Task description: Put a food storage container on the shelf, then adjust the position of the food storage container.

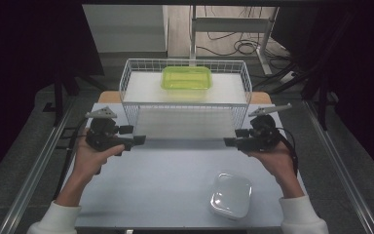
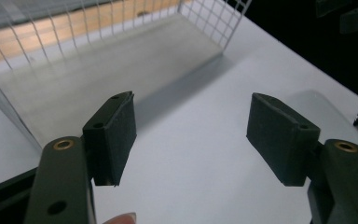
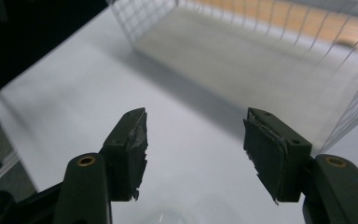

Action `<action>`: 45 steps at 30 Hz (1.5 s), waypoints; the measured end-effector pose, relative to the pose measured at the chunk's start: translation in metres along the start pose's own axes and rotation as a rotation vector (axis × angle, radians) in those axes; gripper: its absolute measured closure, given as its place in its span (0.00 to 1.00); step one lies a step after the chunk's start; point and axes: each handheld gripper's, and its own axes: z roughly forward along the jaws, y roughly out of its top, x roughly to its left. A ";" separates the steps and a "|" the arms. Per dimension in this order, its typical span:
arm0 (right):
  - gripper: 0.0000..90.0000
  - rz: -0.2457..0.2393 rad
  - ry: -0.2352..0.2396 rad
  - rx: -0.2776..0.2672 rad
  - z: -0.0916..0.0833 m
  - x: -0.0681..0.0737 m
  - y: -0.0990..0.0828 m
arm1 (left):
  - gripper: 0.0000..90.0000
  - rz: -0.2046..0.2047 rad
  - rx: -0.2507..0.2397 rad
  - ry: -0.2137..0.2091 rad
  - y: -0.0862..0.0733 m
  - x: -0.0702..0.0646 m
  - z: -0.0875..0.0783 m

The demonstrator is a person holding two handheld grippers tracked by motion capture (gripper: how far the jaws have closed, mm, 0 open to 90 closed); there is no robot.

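A white wire shelf rack (image 1: pixel 185 85) stands at the back of the table, with a green lidded container (image 1: pixel 187 77) on its top level. A white square lid or container (image 1: pixel 231 195) lies near the front right of the table. My left gripper (image 1: pixel 139 141) is held at the rack's front left corner, open, nothing between its jaws. My right gripper (image 1: pixel 230 142) is held at the rack's front right corner, open and empty too. In the left gripper view the pads (image 2: pixel 114 135) frame bare table beside the rack's lower level (image 2: pixel 121 65). The right gripper view shows its gripper (image 3: pixel 193 154) open over the table.
The white table top (image 1: pixel 175 175) spreads between the two hands. Metal rails (image 1: pixel 34 165) run along both sides of the table. Behind the rack are a desk frame and cables (image 1: pixel 243 46) on the floor.
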 end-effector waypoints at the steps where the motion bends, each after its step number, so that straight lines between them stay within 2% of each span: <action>1: 0.44 -0.003 0.014 0.015 0.002 0.002 -0.007 | 0.36 0.005 0.011 -0.002 -0.005 -0.002 0.002; 4: 0.44 -0.003 0.029 0.046 0.006 0.005 -0.025 | 0.36 0.014 0.046 -0.023 -0.018 -0.008 0.011; 7: 0.44 0.001 0.030 0.072 0.007 0.009 -0.043 | 0.36 0.012 0.072 -0.026 -0.029 -0.011 0.016; 12: 0.44 0.006 0.020 0.086 0.006 0.009 -0.062 | 0.37 0.003 0.107 -0.029 -0.043 -0.011 0.021; 15: 0.44 0.015 0.015 0.091 0.004 0.005 -0.064 | 0.37 -0.004 0.121 -0.012 -0.048 -0.010 0.024; 19: 0.44 0.026 0.017 0.095 0.006 0.000 -0.068 | 0.36 -0.013 0.125 -0.013 -0.052 -0.009 0.025; 26: 0.46 0.034 -0.011 0.100 0.005 -0.001 -0.074 | 0.35 -0.017 0.116 -0.008 -0.056 -0.009 0.023; 32: 0.55 0.039 -0.029 0.121 -0.004 -0.002 -0.090 | 0.35 -0.018 0.126 0.000 -0.058 -0.009 0.028; 37: 0.65 0.066 -0.049 0.145 -0.013 -0.005 -0.108 | 0.34 -0.006 0.153 0.017 -0.061 -0.009 0.034; 40: 0.75 0.077 -0.085 0.178 -0.015 -0.008 -0.118 | 0.34 0.006 0.176 0.019 -0.062 -0.010 0.039; 41: 0.75 0.077 -0.085 0.178 -0.015 -0.008 -0.118 | 0.34 0.007 0.179 0.018 -0.062 -0.010 0.040; 42: 0.80 0.084 -0.091 0.193 -0.015 -0.009 -0.122 | 0.33 0.007 0.181 0.017 -0.063 -0.011 0.041; 45: 0.85 0.087 -0.089 0.205 -0.015 -0.010 -0.127 | 0.33 0.009 0.185 0.018 -0.064 -0.011 0.042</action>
